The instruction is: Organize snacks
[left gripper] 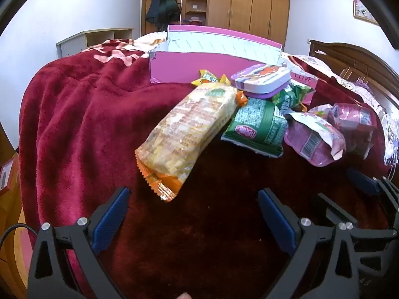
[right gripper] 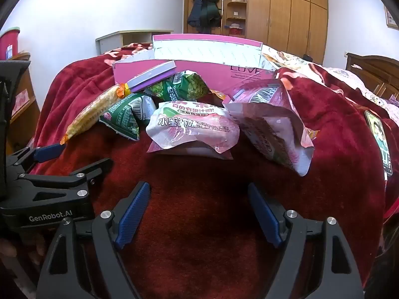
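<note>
A heap of snacks lies on the red blanket [left gripper: 87, 124] in front of an open pink box [left gripper: 214, 57]. In the left wrist view, a long orange-yellow pack [left gripper: 189, 129] points at my left gripper [left gripper: 193, 194], which stands open and empty just short of it. A green pack [left gripper: 259, 127], a purple tin [left gripper: 261, 79] and a pink pouch [left gripper: 314, 139] lie to its right. My right gripper [right gripper: 198, 186] is open and empty, a little before a pink pouch [right gripper: 192, 127]. A second pink pouch [right gripper: 271, 129] leans to that pouch's right. The left gripper [right gripper: 86, 153] shows at the left edge.
A phone [right gripper: 379, 142] lies on the blanket at the right. A wooden headboard [left gripper: 361, 67] bounds the bed's right side. Wooden wardrobes [right gripper: 286, 12] and hanging dark clothes [right gripper: 204, 12] stand against the far wall. A low shelf [left gripper: 99, 37] is behind the bed, left.
</note>
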Motion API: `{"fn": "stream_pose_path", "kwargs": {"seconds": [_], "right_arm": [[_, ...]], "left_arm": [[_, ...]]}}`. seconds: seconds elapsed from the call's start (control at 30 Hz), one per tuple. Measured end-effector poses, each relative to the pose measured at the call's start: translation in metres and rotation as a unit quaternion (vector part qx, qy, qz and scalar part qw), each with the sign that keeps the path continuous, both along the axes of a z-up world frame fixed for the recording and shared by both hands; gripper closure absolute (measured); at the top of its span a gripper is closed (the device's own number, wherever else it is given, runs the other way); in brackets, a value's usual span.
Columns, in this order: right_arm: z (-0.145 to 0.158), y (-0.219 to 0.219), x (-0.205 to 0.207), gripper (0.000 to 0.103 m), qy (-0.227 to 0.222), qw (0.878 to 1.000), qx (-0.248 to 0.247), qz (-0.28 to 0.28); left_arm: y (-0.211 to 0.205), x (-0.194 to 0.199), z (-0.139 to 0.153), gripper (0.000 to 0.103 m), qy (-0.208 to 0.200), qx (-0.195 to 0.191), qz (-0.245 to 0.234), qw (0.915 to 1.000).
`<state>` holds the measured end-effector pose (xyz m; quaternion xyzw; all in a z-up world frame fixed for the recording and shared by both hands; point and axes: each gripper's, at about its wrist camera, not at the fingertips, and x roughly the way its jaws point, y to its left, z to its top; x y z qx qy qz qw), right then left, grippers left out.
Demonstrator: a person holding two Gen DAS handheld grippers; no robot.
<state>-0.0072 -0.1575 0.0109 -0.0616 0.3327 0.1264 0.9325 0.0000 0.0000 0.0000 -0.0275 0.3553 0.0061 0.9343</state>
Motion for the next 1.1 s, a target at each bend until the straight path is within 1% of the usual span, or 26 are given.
{"fn": "stream_pose_path", "kwargs": {"seconds": [1.1], "right_arm": [[0.0002, -0.0004, -0.0007, 0.02, -0.001, 1.0, -0.002, 0.0]], "left_arm": [[-0.0009, 0.0001, 0.0006, 0.0, 0.002, -0.003, 0.0, 1.0]]}}
